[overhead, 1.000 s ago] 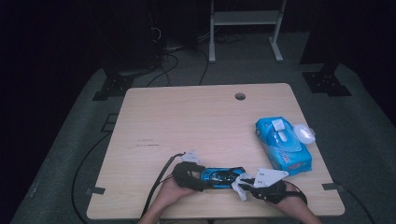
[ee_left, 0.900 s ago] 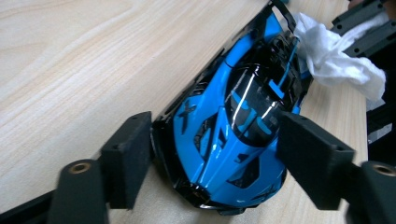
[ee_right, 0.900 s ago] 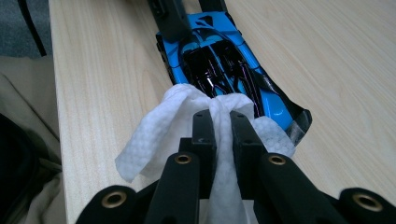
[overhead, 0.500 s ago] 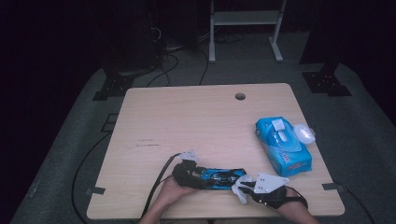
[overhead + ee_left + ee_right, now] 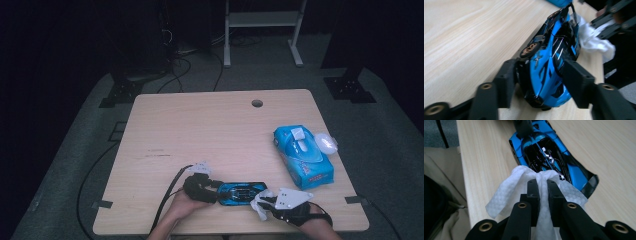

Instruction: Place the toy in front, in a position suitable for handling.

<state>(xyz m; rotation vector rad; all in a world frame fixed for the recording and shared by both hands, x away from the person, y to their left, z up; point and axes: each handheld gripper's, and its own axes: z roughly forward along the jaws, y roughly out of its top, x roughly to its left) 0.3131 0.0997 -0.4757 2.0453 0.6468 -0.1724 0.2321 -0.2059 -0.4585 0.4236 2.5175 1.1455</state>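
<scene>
Looking down on the table [image 5: 210, 130], we see a blue toy car [image 5: 242, 193] lying near the front edge between the two grippers. Our left gripper [image 5: 216, 192] has its fingers [image 5: 506, 82] clamped on the two sides of the car's body, one end held tight. Our right gripper [image 5: 263, 204] has its fingers [image 5: 533, 192] pinched shut on a white wipe [image 5: 509, 195], which touches the car's other end. Off to the right sits a blue pack of wipes [image 5: 302, 157], well apart.
</scene>
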